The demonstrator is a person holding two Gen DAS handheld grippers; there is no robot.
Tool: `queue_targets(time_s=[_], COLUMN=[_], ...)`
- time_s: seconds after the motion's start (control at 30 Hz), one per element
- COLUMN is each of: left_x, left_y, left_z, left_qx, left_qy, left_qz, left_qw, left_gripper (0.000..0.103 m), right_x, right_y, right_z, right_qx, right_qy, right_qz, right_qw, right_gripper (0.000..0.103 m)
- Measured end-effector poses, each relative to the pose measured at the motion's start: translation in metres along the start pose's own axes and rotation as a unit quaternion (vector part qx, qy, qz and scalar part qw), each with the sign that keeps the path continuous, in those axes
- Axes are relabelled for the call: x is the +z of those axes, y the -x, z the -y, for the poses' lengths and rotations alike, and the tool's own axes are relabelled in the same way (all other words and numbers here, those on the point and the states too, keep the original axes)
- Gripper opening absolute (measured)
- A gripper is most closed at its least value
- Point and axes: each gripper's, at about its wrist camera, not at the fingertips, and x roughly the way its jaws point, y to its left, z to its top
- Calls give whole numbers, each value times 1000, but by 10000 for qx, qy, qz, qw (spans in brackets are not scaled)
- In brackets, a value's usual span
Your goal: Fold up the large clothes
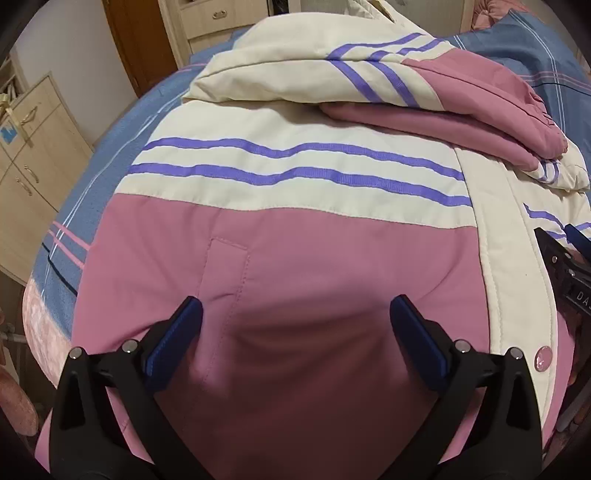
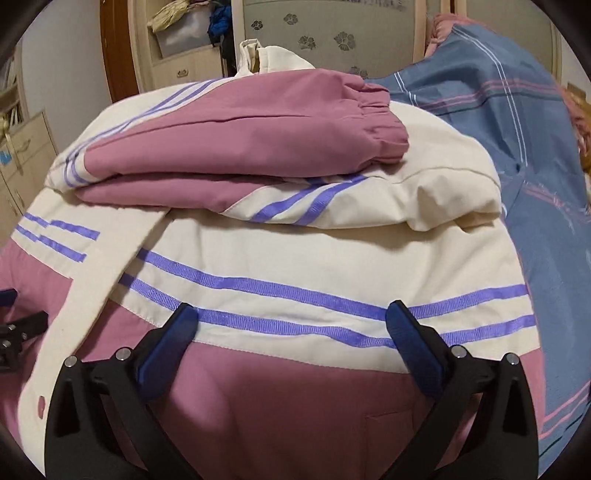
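Note:
A pink and cream jacket [image 1: 295,251] with purple stripes lies front up on the bed. Both sleeves are folded across its chest; the top sleeve [image 2: 251,129] is pink with an elastic cuff. My left gripper [image 1: 295,314] hovers open over the pink lower left panel, beside a pocket seam, with nothing between its blue pads. My right gripper [image 2: 290,321] stands wide open above the purple stripes [image 2: 295,291] on the jacket's right half, holding nothing. The cream button band [image 1: 517,258] with a pink snap runs between the two halves. The right gripper's body [image 1: 569,266] shows at the left view's right edge.
The jacket rests on a blue striped bedsheet [image 2: 535,177]. Beige drawer cabinets [image 1: 33,147] stand to the left, a wooden door [image 1: 136,40] and a wardrobe [image 2: 332,33] behind the bed. A pink blanket edge [image 1: 40,325] hangs at the bed's near left corner.

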Motion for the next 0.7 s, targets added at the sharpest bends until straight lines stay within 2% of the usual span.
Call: queue_targets(time_s=[0.07, 0.13, 0.2, 0.23, 0.3, 0.37, 0.43, 0.47, 0.5, 0.53, 0.57, 0.6, 0.67, 0.7], left_x=[0, 11, 27, 36, 60, 88, 125, 140, 151, 157, 161, 154, 147, 145], left_y=[10, 24, 46, 54, 62, 60, 41, 25, 2, -30, -54, -67, -62, -61], left_z=[1, 0, -3, -3, 1, 6, 11, 14, 12, 11, 12, 7, 13, 17], left_qx=[22, -114, -370, -362, -247, -232, -440, -442, -344, -180, -278, -460, -224, -121], left_qy=[1, 57, 76, 63, 31, 50, 149, 128, 64, -33, -37, 66, 15, -19], left_qz=[-130, -383, -114, 47, 284, 437, 583, 654, 599, 432, 281, 333, 739, 793], left_qw=[9999, 9992, 9992, 9993, 9993, 9988, 9972, 9968, 9976, 9989, 9992, 9984, 9970, 9968], left_gripper=[101, 101, 101, 101, 101, 101, 101, 101, 101, 101, 101, 101, 101, 101], right_x=[4, 17, 34, 44, 72, 100, 122, 126, 125, 118, 109, 110, 112, 111], right_y=[2, 9, 28, 34, 40, 28, -2, -26, -48, -73, -92, -93, -87, -89], right_z=[-3, -8, -6, -6, -6, -11, -10, -7, -2, 5, 18, 23, 17, 16], right_qx=[-154, -108, 390, 467, 458, 393, 119, -240, -428, -407, -39, 42, -146, -186], right_qy=[127, 102, -122, -191, -234, -84, 77, 184, 223, 139, -187, -315, -186, -157], right_qz=[-180, -436, -168, -19, 247, 336, 390, 361, 239, 69, -85, -107, -8, -26], right_qw=[9996, 9989, 9990, 9987, 9984, 9986, 9991, 9989, 9986, 9991, 9998, 9994, 9997, 9997], right_gripper=[102, 102, 102, 102, 102, 102, 102, 102, 102, 102, 102, 102, 102, 102])
